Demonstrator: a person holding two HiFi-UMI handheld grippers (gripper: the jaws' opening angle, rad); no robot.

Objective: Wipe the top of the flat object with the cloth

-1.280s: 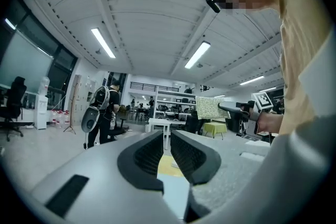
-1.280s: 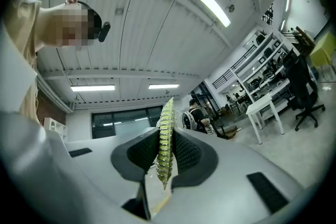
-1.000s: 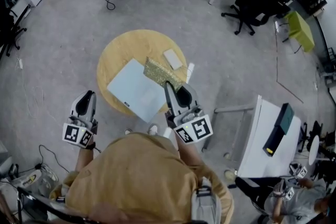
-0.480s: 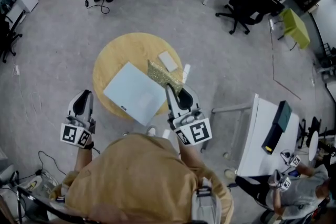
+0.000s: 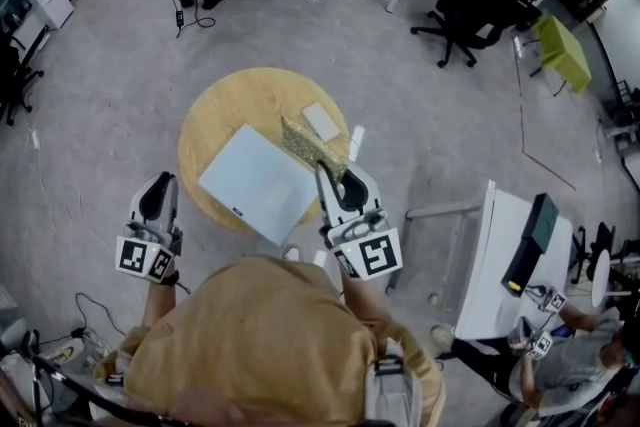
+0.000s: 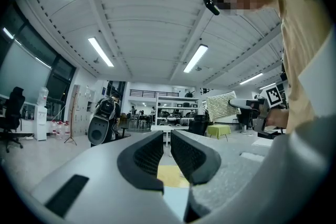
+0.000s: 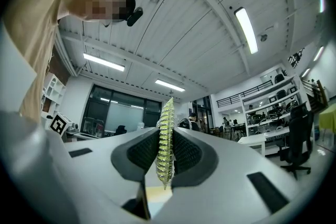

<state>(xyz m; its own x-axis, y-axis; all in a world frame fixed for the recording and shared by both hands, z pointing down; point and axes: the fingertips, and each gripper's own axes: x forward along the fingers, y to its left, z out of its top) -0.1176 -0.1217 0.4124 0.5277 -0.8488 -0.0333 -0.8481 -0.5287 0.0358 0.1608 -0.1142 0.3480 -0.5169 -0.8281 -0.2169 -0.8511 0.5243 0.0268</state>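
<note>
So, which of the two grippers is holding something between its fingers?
The right gripper: its fingers pinch the yellow-green knobbly cloth. The left gripper has nothing between its fingers.

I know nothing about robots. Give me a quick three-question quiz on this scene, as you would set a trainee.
1. Which gripper holds the cloth? A) left B) right C) neither
2. True or false: the cloth lies spread flat on the board.
3. Fill in: the board rests on a round ___ table.

Key:
1. B. The right gripper is shut on it; the left gripper is shut and empty.
2. False. It is pinched upright between the jaws, lifted in the air.
3. wooden
</note>
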